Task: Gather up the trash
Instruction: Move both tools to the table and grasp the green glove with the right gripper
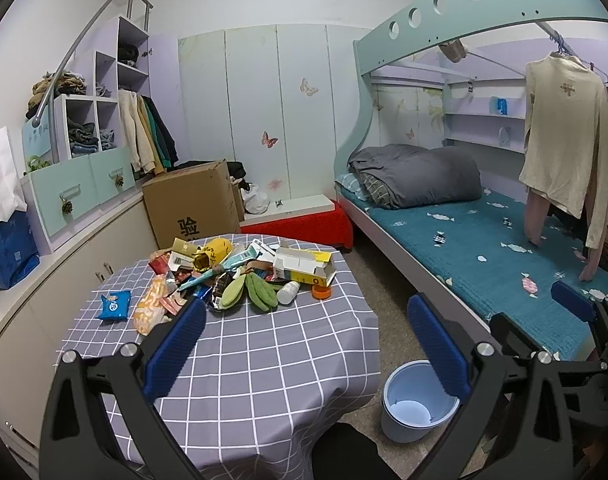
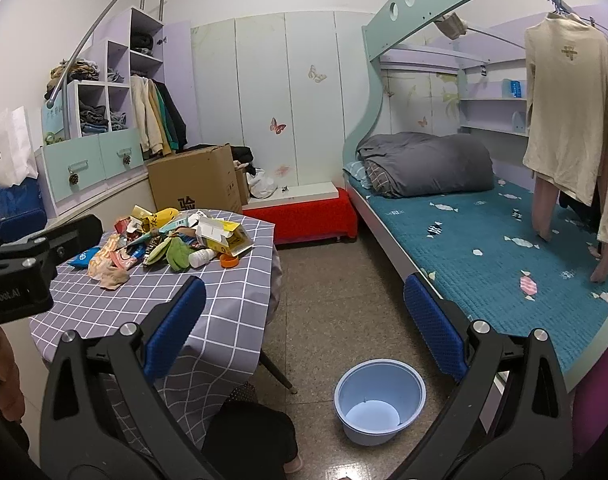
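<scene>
A pile of trash (image 1: 239, 272) (image 2: 171, 236) lies on the far half of a small table with a grey checked cloth (image 1: 263, 360) (image 2: 143, 300): wrappers, a yellow-white carton (image 1: 304, 266), a white bottle (image 1: 288, 292), an orange cap (image 1: 322, 291) and a blue packet (image 1: 113, 306). An empty light-blue bin (image 1: 416, 404) (image 2: 378, 396) stands on the floor right of the table. My left gripper (image 1: 308, 344) hovers open over the table's near half, short of the pile. My right gripper (image 2: 306, 320) is open above the floor, over the bin, holding nothing.
A bunk bed with a teal mattress (image 2: 484, 248) runs along the right, with a cream shirt (image 2: 568, 112) hanging over it. A cardboard box (image 1: 191, 204) and a red bench (image 2: 304, 212) stand behind the table. Cabinets line the left wall. A person's dark-clad knee (image 2: 251, 432) is below.
</scene>
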A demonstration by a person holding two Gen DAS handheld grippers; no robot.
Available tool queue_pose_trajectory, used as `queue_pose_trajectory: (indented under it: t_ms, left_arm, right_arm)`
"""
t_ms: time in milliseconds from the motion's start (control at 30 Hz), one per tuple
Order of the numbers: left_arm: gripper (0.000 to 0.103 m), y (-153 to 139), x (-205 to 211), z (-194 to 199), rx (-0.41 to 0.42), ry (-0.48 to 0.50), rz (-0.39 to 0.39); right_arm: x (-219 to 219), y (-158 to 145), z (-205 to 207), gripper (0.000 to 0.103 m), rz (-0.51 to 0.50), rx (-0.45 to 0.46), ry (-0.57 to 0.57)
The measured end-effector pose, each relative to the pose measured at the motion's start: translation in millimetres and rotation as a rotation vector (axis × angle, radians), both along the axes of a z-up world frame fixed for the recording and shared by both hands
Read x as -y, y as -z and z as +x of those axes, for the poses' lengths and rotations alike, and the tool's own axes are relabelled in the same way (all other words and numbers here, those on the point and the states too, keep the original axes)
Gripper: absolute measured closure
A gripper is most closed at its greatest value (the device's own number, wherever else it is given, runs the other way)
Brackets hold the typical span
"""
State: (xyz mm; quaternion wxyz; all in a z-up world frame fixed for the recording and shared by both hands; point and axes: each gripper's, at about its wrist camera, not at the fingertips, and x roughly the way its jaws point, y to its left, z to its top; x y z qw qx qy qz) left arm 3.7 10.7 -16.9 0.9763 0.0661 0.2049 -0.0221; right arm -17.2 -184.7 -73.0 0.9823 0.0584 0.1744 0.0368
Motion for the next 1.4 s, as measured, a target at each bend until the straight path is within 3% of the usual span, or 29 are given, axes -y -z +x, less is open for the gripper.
queue_pose_trajectory:
  t_ms: [500, 1000, 1167, 1200, 1267, 1400]
  left_arm:
    - [0.004, 25, -29, 26, -0.086, -0.031, -0.003]
    - [0.004, 69, -177, 100, -0.302, -0.175, -0.186]
    - [0.005, 84, -206, 115, -0.343, -0.196, -0.231]
    - [0.007, 87, -208, 119, -0.351, -0.192, -0.231]
    - [0.021, 90, -210, 127, -0.372, -0.187, -0.232]
    - [0.029, 100, -210, 147, -0.414, -0.163, -0.239]
  right_arm:
    - [-27, 16, 35, 0.006, 0.012, -0.090, 0.003]
    - [-104, 43, 118, 0.006, 0.020, -0.212, -0.137]
    - [-130, 49, 146, 0.006, 0.011, -0.243, -0.177]
    - [-134, 51, 151, 0.006, 0.016, -0.251, -0.183]
    - [-143, 53, 161, 0.006, 0.025, -0.268, -0.201]
    - [-158, 55, 176, 0.006, 0.015, -0.287, -0.225]
